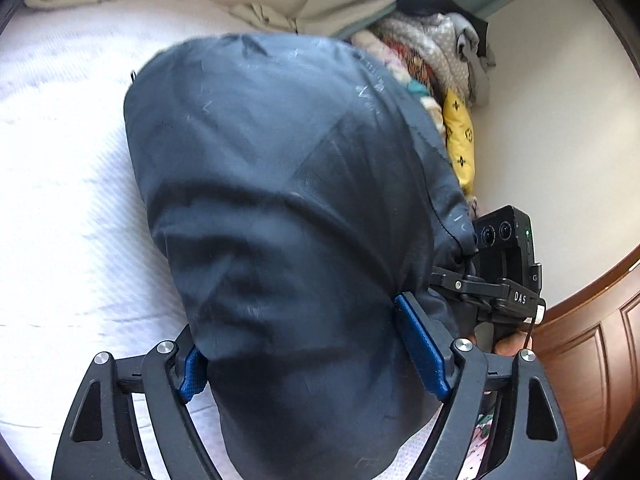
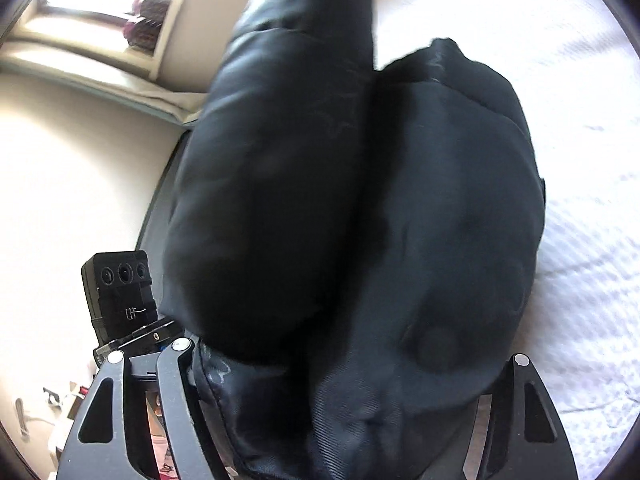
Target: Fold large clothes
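Note:
A large dark navy padded garment (image 1: 280, 200) fills the left wrist view, lying over a white bed (image 1: 60, 200). My left gripper (image 1: 316, 352) has its blue-padded fingers (image 1: 420, 348) spread wide, with the garment's fabric bunched between them. In the right wrist view the same garment (image 2: 440, 220) drapes over my right gripper (image 2: 332, 420) and hides its fingertips; a puffy sleeve or fold (image 2: 272, 160) rises up the middle. The right gripper's body (image 1: 504, 264) shows at the garment's right edge in the left wrist view.
A pile of mixed clothes (image 1: 432, 52) with a yellow patterned item (image 1: 460, 136) lies at the bed's far right by a cream wall. A brown wooden panel (image 1: 592, 340) is lower right. The left gripper's body (image 2: 120, 292) shows beside a window (image 2: 80, 8).

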Tool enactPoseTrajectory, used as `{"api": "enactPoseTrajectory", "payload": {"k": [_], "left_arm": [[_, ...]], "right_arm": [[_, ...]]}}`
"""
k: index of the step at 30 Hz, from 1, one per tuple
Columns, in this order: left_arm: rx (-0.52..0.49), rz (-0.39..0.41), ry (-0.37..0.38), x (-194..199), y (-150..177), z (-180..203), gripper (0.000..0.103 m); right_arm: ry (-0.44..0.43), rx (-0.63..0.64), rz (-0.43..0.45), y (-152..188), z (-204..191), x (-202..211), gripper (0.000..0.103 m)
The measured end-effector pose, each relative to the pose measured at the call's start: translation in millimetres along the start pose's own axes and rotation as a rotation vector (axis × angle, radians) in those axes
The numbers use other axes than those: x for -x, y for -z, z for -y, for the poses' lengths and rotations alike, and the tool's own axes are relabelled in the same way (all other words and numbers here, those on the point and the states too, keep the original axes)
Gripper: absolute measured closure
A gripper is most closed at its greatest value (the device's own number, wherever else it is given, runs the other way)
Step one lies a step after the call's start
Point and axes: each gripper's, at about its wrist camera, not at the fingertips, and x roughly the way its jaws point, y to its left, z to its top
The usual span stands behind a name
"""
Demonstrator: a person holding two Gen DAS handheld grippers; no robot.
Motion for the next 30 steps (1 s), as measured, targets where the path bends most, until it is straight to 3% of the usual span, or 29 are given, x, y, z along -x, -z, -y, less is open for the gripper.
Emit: {"api": "enactPoseTrajectory", "payload": {"k": [9, 14, 21, 25, 30], "left_arm": [[0.009, 0.166, -0.094, 86.3, 0.8, -35.2, 0.02], [0.056, 0.182, -0.138, 105.3, 14.5, -70.3, 0.02], [0.158, 0.134, -0.17, 91.9, 44.7, -129.3, 0.018], [0.161, 0.13, -0.18, 91.1, 44.4, -129.2, 0.012], [0.173, 0.129, -0.23, 94.5, 41.0, -124.2, 0.006]], "right_arm": [[-0.102, 0.083, 0.009, -3.7, -52.6, -44.8, 0.03], [-0.114, 0.116, -0.027, -3.8, -71.4, -83.4, 0.03], [-0.008, 0.115, -0.121, 11.7, -67.2, -141.6, 0.029], [0.029, 0.106, -0.114, 15.1, -69.4, -145.3, 0.023], [0.153, 0.103, -0.067, 21.8, -89.9, -145.7, 0.011]]}}
